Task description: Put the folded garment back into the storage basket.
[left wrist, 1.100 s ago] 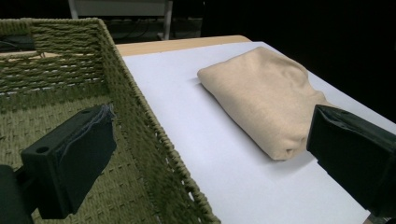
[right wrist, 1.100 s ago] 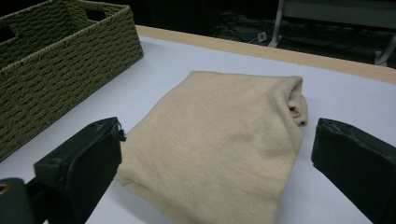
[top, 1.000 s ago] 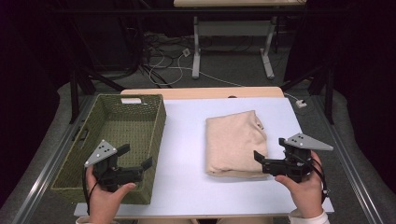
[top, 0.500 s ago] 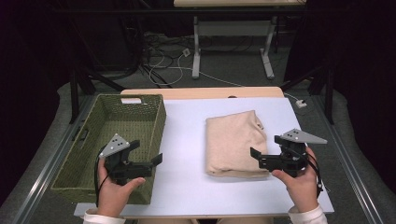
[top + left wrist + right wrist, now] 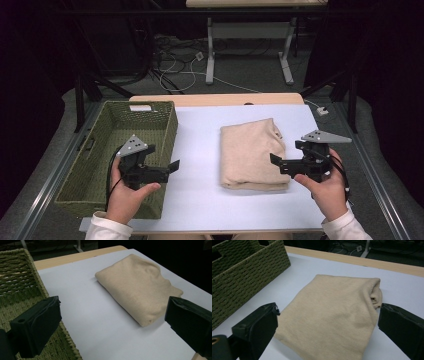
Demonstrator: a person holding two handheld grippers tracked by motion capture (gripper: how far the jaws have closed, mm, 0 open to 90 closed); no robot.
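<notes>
Now both tongs, left (image 5: 167, 169) and right (image 5: 278, 163), gape empty on either side of the folded beige sweater (image 5: 252, 152) lying right of the green wicker basket (image 5: 167, 122); approach underway, next closing on its edges.

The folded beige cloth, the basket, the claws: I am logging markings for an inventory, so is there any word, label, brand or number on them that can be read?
None can be read.
Folded beige cloth: plain, no tag or print in view.
Green woven basket: a pale patch at its far rim, too small to tell whether it bears text.
Grey plates on the left claw and right claw: dots, no letters.
</notes>
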